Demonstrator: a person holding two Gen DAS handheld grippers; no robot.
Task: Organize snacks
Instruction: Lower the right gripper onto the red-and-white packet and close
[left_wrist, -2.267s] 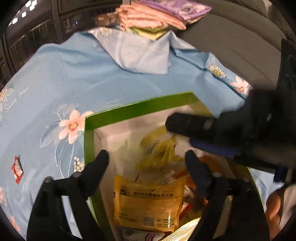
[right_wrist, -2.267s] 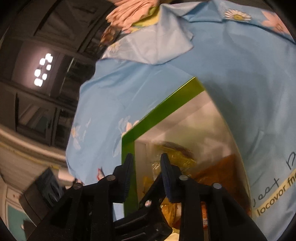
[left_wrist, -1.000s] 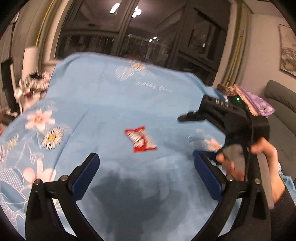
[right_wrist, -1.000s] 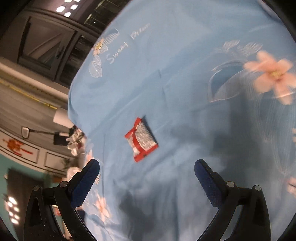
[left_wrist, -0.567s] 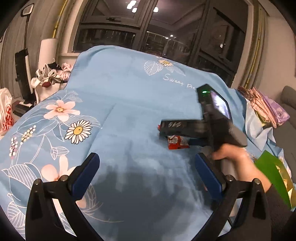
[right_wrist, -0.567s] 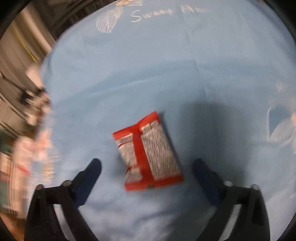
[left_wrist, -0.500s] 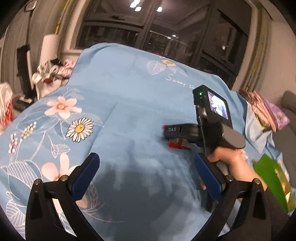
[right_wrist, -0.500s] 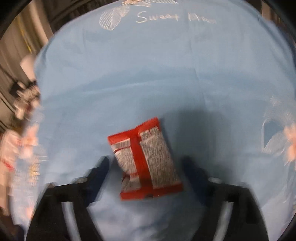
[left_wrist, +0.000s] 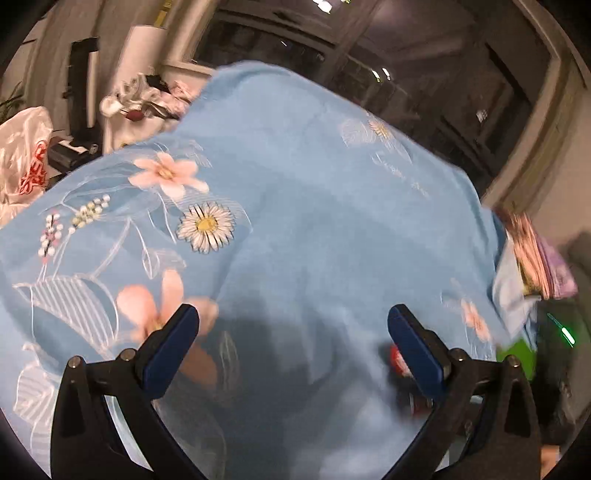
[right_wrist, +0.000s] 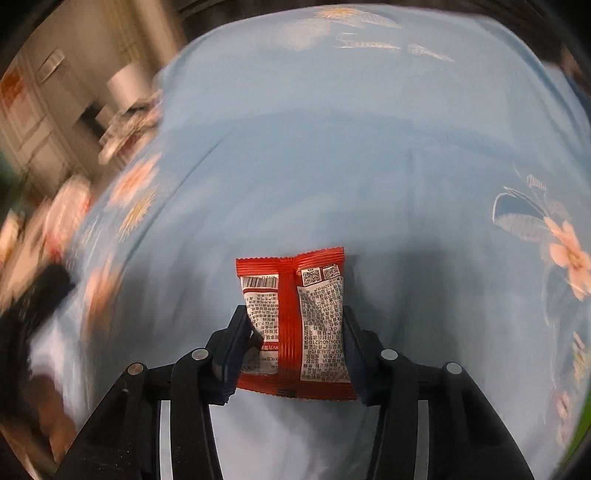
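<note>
A small red snack packet (right_wrist: 295, 321) with white printed panels sits between the fingers of my right gripper (right_wrist: 293, 347), which is shut on its sides just above the blue floral cloth (right_wrist: 332, 147). In the left wrist view my left gripper (left_wrist: 291, 332) is open and empty over the same cloth (left_wrist: 295, 184). A red blur of the packet (left_wrist: 397, 356) shows beside the left gripper's right finger. A sliver of the green box (left_wrist: 517, 354) shows at the right edge.
Folded pink and purple fabrics (left_wrist: 535, 258) lie at the right end of the cloth. A white bag with red print (left_wrist: 22, 162) and cluttered furniture (left_wrist: 129, 103) stand beyond the cloth's left edge. Dark windows line the back.
My right gripper has left the green box, crossed to the red packet on the cloth and closed on it. My left gripper stays open and has swung left; both views are motion-blurred.
</note>
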